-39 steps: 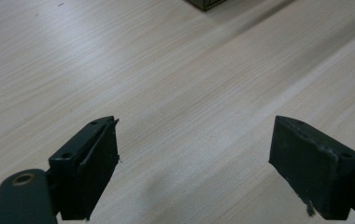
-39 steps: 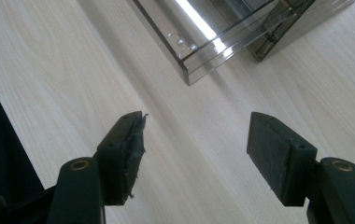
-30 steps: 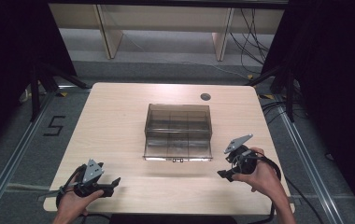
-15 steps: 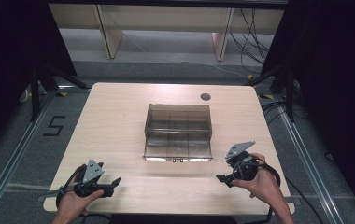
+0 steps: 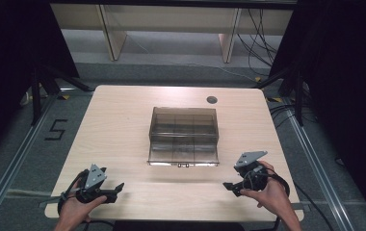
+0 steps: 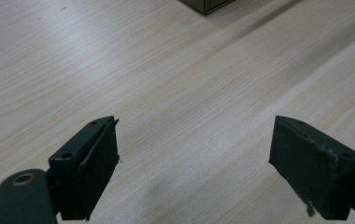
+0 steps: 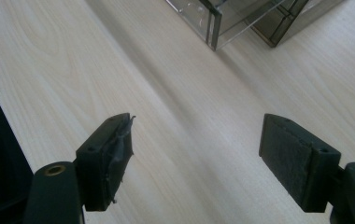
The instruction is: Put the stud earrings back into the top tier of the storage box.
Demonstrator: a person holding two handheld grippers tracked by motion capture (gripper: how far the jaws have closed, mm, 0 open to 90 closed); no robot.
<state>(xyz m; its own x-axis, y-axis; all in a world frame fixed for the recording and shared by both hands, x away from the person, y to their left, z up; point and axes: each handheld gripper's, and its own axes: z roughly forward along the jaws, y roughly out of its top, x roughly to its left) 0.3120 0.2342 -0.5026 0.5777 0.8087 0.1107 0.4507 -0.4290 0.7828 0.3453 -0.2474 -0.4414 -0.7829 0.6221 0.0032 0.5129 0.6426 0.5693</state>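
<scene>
Both hand-held grippers, left (image 5: 118, 185) and right (image 5: 226, 185), jaws apart and empty, rest on the pale wooden surface (image 5: 123, 120) at six o'clock of the smoky transparent plastic compartment box (image 5: 183, 135); the right's have just been opening. Likely next: reaching for it.

left gripper (image 5: 115, 188): black body, topped by a grey three-cornered plate; a black cable is looped at the hand
right gripper (image 5: 229, 186): black, same grey plate, dark cable trailed behind
pads (image 7: 291, 156): flat, dark, rough-faced; frayed edges are seen
jaw arms: brass-ringed holes are set near the base

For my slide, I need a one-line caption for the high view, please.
Two hand-held grippers, left gripper and right gripper, rest open near a clear compartment box on a wooden table.
</scene>
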